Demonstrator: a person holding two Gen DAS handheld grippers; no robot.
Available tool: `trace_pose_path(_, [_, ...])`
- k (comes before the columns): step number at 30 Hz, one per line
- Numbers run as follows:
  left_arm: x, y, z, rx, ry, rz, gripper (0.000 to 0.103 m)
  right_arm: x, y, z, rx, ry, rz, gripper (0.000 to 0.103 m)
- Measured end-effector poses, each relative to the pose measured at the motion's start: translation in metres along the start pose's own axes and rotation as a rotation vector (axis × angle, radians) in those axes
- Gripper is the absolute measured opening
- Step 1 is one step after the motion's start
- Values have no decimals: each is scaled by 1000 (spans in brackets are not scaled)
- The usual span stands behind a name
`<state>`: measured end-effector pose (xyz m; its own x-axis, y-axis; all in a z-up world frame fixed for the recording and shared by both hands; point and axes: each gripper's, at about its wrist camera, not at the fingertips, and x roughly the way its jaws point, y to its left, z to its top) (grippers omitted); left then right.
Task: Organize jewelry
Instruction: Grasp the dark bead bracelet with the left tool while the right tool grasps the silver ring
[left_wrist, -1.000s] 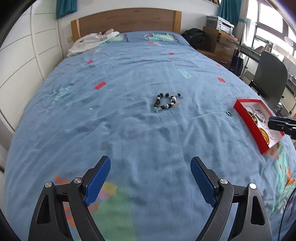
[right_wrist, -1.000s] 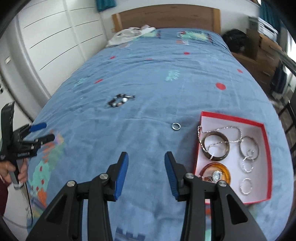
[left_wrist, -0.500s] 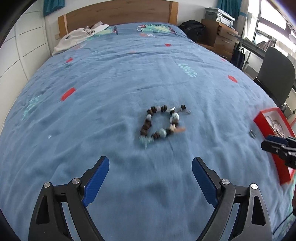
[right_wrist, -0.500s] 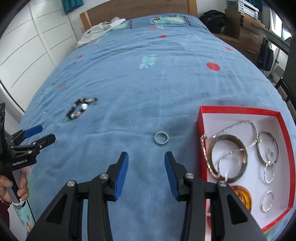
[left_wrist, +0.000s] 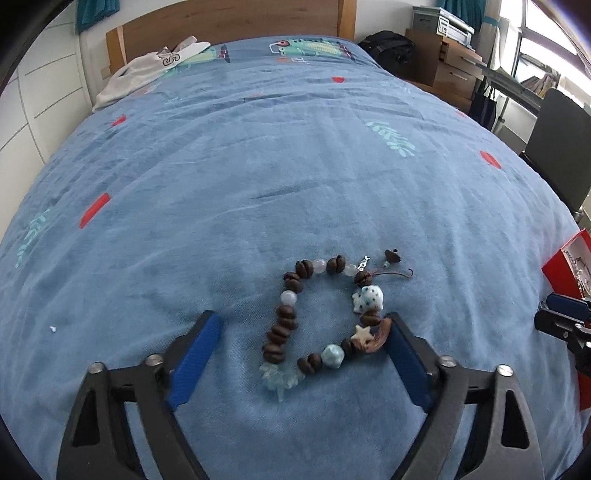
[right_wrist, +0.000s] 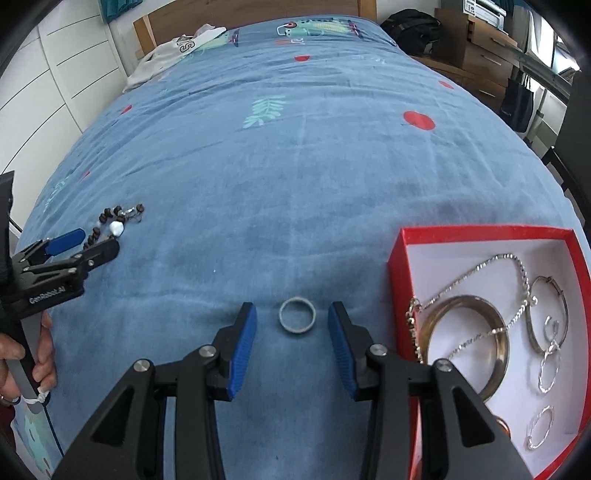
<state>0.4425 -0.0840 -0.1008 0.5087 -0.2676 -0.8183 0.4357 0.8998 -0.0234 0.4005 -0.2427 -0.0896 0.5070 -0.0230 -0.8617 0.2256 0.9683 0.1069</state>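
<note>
Beads first: the beaded bracelet (left_wrist: 325, 314) lies in a loose loop on the blue bedspread (left_wrist: 258, 166), and our left tool (left_wrist: 301, 330) straddles it, jaws wide and closing in. The right blue pad (left_wrist: 404, 363) sits right against the bracelet's brown charm; from this angle we can't quite tell whether it touches. The left pad (left_wrist: 195, 354) stands well clear of the beads.

Over on the other side, our right tool (right_wrist: 291, 321) hovers low over the bed with a small grey ring (right_wrist: 297, 315) lying flat between its blue pads (right_wrist: 242, 349). The jaws are part-way open with a gap on each side of the ring, gripping nothing.

Just beside that tool, to its right, sits the red box (right_wrist: 397, 266) with its white lining, holding a gold bangle (right_wrist: 463, 345), a silver chain (right_wrist: 476, 269) draped across it, and several silver hoops (right_wrist: 550, 373). A white garment (left_wrist: 147, 70) lies crumpled by the wooden headboard (left_wrist: 229, 18).
</note>
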Motion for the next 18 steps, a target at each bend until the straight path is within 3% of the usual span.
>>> trace_pose_path(2, [1, -2, 1, 0, -5, -4, 73, 1, 1, 0, -11, 4, -2, 38])
trace_pose_path(4, [0, -5, 1, 9, -7, -12, 57, 1, 1, 0, -24, 6, -1, 36])
trace_pose_path(10, [-6, -11, 0, 11, -8, -18, 19, 2, -4, -1, -70, 17, -12, 20])
trace_pose_path(18, [-18, -11, -4, -4, -22, -18, 17, -3, -4, -3, -118, 7, 26, 19])
